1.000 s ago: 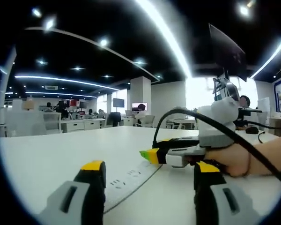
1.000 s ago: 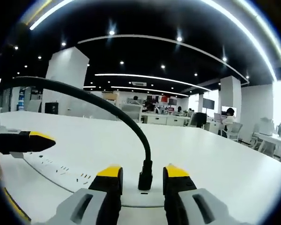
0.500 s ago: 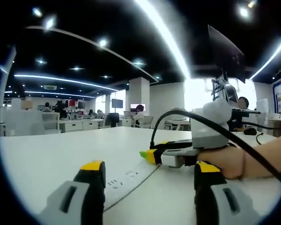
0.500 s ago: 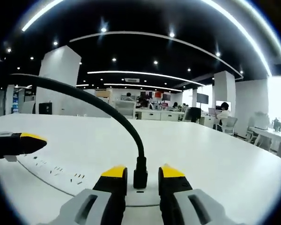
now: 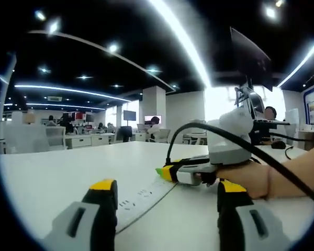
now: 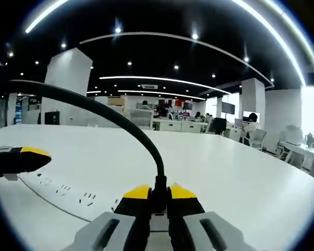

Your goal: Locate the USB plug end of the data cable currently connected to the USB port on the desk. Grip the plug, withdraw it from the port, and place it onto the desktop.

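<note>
The black USB plug (image 6: pixel 160 183) stands upright in the white power strip (image 6: pixel 68 192) set into the desk. My right gripper (image 6: pixel 158 192) is shut on the plug, its yellow-tipped jaws pressed against both sides. The black cable (image 6: pixel 107 111) arcs up from the plug and away to the left. In the left gripper view the right gripper (image 5: pixel 170 171) is held by a hand (image 5: pixel 251 180) over the power strip (image 5: pixel 141 196), with the cable (image 5: pixel 199 125) looping above it. My left gripper (image 5: pixel 167 188) hovers open above the desk, a little short of the strip, with nothing between its jaws.
The white desk (image 6: pixel 240 172) stretches wide around the strip. The left gripper's tip (image 6: pixel 21 159) pokes in at the left of the right gripper view. A dark monitor (image 5: pixel 251 55) hangs above the right. Distant desks, chairs and people fill the office behind.
My right gripper's jaws have closed step by step from wide apart onto the plug. The left gripper has stayed open and almost still.
</note>
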The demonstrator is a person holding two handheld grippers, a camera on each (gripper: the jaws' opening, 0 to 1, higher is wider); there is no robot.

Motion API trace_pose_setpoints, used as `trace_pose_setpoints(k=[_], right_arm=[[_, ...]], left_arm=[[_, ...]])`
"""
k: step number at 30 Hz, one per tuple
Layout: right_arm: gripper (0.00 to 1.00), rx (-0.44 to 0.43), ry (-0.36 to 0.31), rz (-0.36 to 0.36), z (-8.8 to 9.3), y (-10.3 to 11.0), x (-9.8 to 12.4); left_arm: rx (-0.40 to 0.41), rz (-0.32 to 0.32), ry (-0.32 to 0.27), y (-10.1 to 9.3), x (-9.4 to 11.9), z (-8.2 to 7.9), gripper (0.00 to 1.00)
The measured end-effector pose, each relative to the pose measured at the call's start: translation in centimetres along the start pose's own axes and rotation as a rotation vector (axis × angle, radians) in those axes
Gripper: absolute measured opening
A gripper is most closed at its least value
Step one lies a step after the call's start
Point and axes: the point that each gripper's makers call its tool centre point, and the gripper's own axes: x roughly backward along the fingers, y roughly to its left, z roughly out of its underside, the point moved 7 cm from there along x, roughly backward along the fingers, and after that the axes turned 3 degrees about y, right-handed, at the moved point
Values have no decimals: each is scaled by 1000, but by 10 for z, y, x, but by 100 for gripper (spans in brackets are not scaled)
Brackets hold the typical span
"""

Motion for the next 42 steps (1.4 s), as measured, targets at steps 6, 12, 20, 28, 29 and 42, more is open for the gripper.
trace_pose_setpoints(k=[6, 12, 20, 28, 29, 42], right_arm=[[13, -55, 27, -60, -2, -5, -3], [12, -121, 38, -56, -1, -6, -3], [13, 0, 49, -6, -3, 0, -2], [12, -65, 54, -17, -2, -2, -1], [12, -68, 54, -15, -2, -2, -1], [12, -107, 65, -23, -4, -2, 0]], left_arm=[[-6, 0, -2, 1, 0, 0, 78], [-9, -1, 3, 2, -1, 1, 78], [-14, -4, 8, 2, -2, 1, 78], [-15, -4, 11, 2, -1, 2, 78], [-16, -4, 12, 2, -1, 2, 78], [-13, -4, 13, 2, 0, 1, 78]])
